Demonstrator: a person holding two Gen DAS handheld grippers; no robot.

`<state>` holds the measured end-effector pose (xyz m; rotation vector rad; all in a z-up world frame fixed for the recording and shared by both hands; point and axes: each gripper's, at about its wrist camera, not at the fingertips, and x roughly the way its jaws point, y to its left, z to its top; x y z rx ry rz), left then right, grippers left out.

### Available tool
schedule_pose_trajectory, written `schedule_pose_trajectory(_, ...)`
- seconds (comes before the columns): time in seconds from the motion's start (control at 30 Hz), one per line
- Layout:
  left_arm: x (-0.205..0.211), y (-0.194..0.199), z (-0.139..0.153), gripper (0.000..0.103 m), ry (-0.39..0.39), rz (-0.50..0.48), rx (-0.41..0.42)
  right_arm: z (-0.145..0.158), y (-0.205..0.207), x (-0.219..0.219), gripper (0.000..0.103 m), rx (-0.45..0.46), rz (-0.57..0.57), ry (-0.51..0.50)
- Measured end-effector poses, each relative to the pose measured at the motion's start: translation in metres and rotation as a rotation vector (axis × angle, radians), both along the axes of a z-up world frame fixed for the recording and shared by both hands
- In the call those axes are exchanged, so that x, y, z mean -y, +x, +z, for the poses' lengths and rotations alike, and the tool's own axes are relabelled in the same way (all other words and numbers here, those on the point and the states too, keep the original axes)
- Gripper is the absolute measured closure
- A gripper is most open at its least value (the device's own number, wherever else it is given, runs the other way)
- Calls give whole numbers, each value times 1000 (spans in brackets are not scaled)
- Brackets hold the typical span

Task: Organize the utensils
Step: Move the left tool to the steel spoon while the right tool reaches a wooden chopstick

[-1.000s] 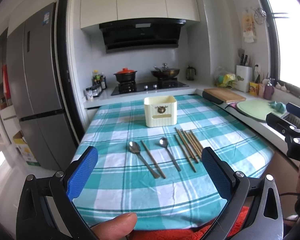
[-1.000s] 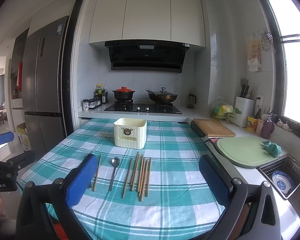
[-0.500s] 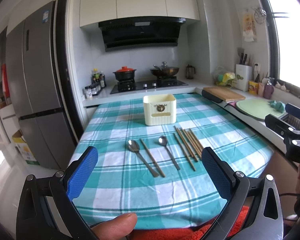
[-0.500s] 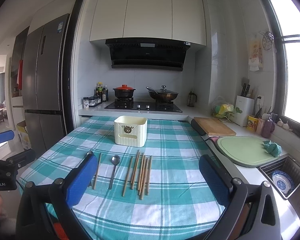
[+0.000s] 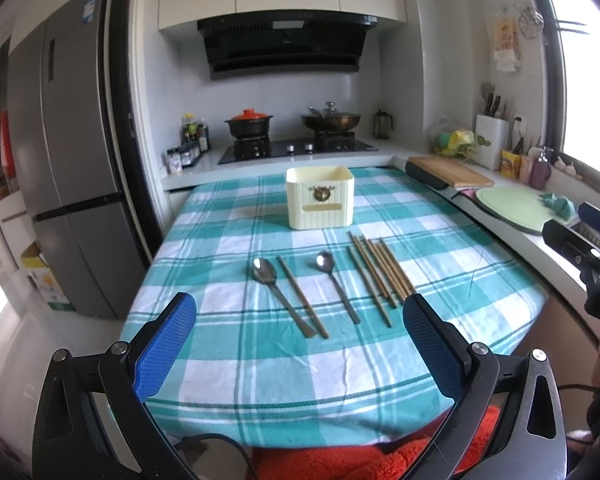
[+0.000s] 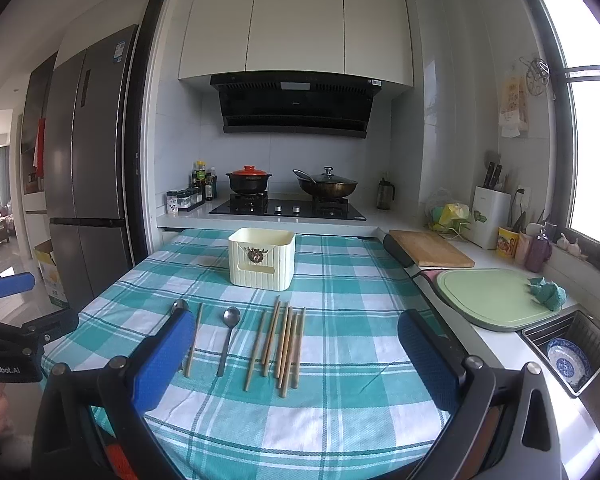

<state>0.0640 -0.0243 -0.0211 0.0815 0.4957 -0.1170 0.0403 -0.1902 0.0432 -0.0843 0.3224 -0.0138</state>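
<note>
Utensils, laid out in a row on the checked cloth (image 5: 236, 364) over the bench, all in front of the cream box (image 5: 320, 202): that box is our landmark, standing upright toward the far end of the bench, its top open. Nearest the box's left corner lies a spoon (image 5: 280, 297), bowl toward the box, handle running back at us. Just beside it, on the side nearer the box's middle, one lone chopstick (image 5: 302, 297). Then a second spoon (image 5: 337, 290), in line with the box's front face, apart from the single stick. Off the box's right corner sits a bundle of chopsticks (image 5: 380, 270), close together, some touching, splayed a little at the near ends. From the right wrist view the same bundle (image 6: 282, 344) lies just short of the box (image 6: 261, 258). The left hand-held gripper (image 5: 298, 344) hangs over the near edge of the bench, blue pads spread wide, nothing between them. The right hand-held gripper (image 6: 296, 358) is likewise spread wide and empty, over the near end of the cloth, well short of the box.
</note>
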Motion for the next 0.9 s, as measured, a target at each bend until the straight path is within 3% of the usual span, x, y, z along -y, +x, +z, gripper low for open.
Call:
schedule_pose_trajectory(0.23,-1,0,-1,0,-5,-8,10,-1,2,5,0,4,-4,3)
schedule_pose_trajectory(0.5,-15,30,-18,0,-7,31,-65,-9,20,12,0,-38,12,12)
schedule_pose_trajectory(0.73,-31,106,-50,0,6,88,-180,-24,59,37,0,-112,7,38)
schedule_pose_trajectory(0.9,-34,174,-87,0,17,118,-273,-59,119,59,0,-268,31,44)
